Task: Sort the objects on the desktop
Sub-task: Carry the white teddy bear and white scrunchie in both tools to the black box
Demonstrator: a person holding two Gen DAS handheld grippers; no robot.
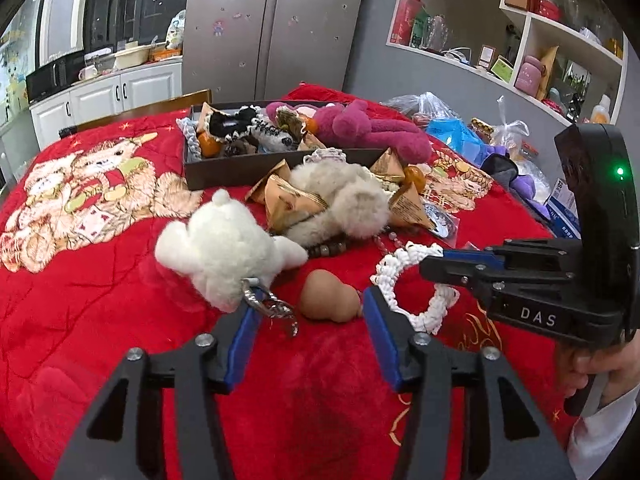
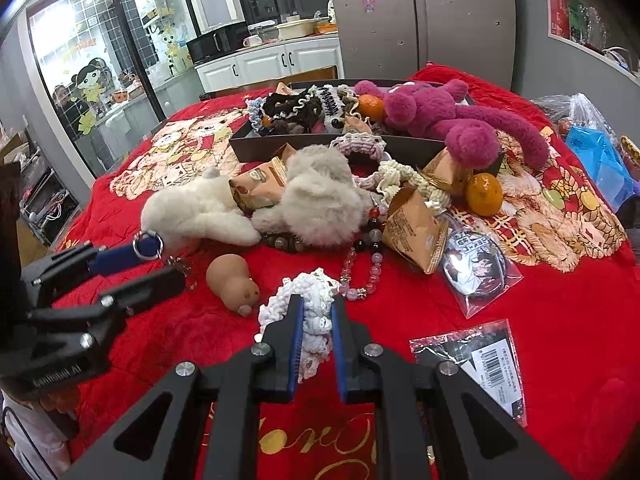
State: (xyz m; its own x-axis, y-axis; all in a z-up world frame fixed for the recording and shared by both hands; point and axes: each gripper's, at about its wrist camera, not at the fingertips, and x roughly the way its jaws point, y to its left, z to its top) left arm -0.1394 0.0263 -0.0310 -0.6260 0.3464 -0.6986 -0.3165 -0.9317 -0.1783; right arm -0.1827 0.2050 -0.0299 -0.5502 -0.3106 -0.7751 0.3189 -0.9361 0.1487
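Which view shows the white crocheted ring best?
The left wrist view: the white crocheted ring shows there as a nearly whole loop on the red blanket, with the right claw at its far edge. The right wrist view shows only a bunched part, pinched between the shut claw's blue pads.

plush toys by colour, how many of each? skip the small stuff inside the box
white plush toy: 1
beige-grey plush toy: 1
magenta plush toy: 1
total: 3
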